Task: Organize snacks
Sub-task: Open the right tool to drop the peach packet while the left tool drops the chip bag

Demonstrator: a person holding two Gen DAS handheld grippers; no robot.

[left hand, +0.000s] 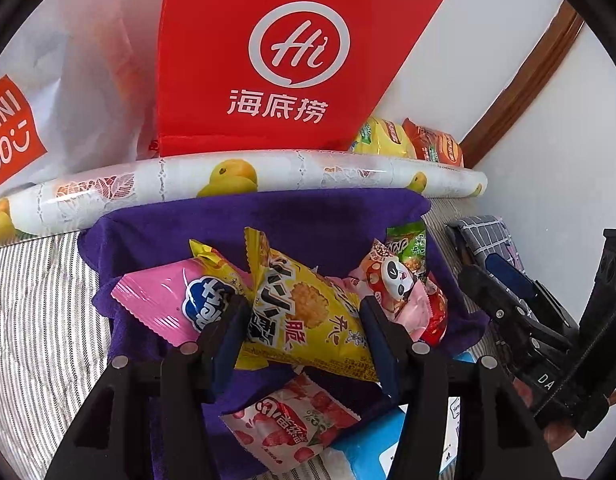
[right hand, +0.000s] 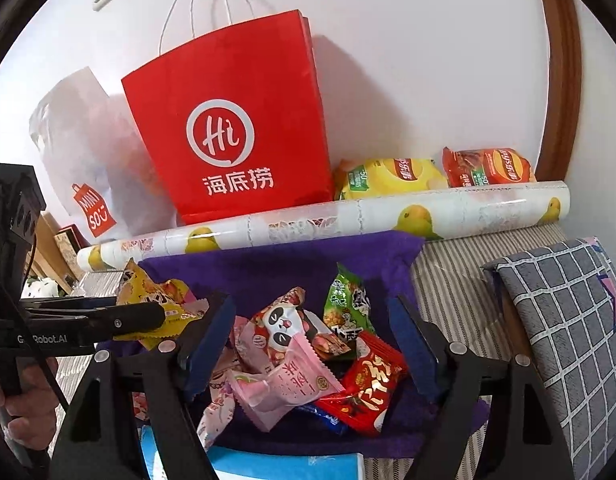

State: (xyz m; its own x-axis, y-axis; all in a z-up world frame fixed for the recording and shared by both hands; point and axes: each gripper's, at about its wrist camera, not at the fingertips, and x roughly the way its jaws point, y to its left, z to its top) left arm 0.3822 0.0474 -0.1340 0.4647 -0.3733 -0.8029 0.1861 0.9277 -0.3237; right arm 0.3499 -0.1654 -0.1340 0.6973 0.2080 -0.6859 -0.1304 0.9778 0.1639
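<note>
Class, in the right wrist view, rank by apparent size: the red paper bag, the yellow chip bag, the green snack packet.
1. red paper bag
2. yellow chip bag
3. green snack packet
The last two look close; the packet lies nearer the camera, so their order is unsure.

— What lay on the purple cloth (right hand: 292, 268)?
— A heap of crinkled foil snack packets (right hand: 308, 360): a long yellow rice-cracker packet (left hand: 304, 312) tilted toward eleven o'clock, a pink one (left hand: 168, 304) at its nine.

Snack packets (right hand: 308, 352) crowd the purple cloth (right hand: 268, 268), leaving bare cloth only along its far edge. Behind it a fruit-printed roll (right hand: 347, 216) and the red paper bag (right hand: 236, 128) block the way (wall close behind). A checked cushion (right hand: 563, 320) hems the right; striped bedding (right hand: 451, 292) between lies open.
</note>
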